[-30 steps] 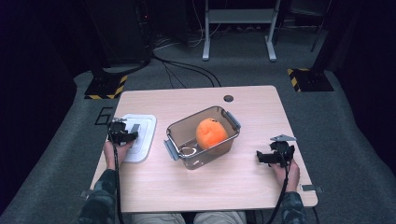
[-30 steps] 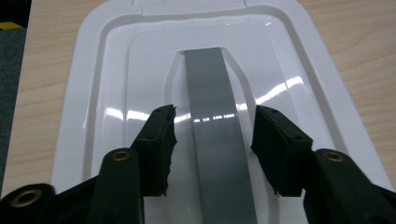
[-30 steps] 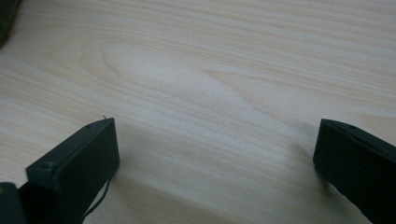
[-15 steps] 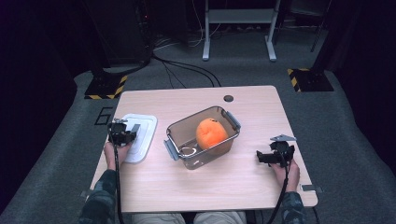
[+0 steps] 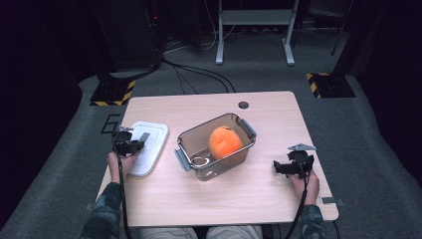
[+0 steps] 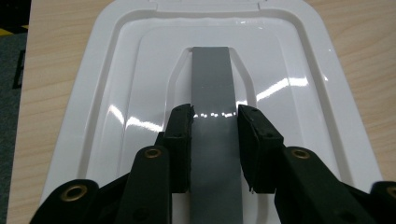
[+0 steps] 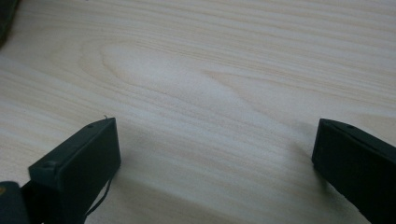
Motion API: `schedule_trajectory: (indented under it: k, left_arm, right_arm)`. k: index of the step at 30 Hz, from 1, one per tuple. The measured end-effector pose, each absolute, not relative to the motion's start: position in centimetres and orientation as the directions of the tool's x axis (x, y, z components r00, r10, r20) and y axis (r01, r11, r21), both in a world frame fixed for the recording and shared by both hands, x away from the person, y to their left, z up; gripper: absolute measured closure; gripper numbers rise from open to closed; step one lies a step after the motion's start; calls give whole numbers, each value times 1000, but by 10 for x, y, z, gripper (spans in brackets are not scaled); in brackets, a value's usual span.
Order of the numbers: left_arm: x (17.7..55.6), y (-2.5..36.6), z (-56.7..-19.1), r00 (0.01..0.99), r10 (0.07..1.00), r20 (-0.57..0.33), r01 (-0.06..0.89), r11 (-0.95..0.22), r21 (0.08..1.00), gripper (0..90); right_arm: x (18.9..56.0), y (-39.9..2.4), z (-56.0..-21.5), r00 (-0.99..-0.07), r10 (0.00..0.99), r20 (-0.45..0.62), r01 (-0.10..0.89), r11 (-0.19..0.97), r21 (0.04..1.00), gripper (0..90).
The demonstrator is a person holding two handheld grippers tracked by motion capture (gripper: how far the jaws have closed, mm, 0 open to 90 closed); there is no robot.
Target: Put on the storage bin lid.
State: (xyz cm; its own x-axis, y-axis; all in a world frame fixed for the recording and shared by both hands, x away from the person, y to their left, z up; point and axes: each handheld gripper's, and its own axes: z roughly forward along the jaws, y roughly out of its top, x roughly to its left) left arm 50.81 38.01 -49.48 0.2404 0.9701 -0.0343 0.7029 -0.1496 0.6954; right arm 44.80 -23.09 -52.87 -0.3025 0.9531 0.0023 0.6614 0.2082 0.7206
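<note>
While left hand-held gripper (image 6: 215,140) pinches grey handle (image 6: 211,74) (white lid (image 6: 116,88)) — right hand-held gripper (image 7: 215,154) gapes wide, empty.

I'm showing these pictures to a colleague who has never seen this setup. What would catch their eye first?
Probably the bright orange fruit in the clear plastic container at the middle of the wooden table. Next, the white lid lying left of it, where the left tongs straddle its grey handle strip. The right tongs rest wide open over bare wood at the right.
</note>
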Motion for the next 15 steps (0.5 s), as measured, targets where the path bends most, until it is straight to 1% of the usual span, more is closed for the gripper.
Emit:
schedule_trajectory:
  k: [15]
  left_arm:
    - [498,374,-469,304,953,-11,655,-201,729,669]
  right_arm:
    - [448,-231,-529,-303,953,4,661,207,721,8]
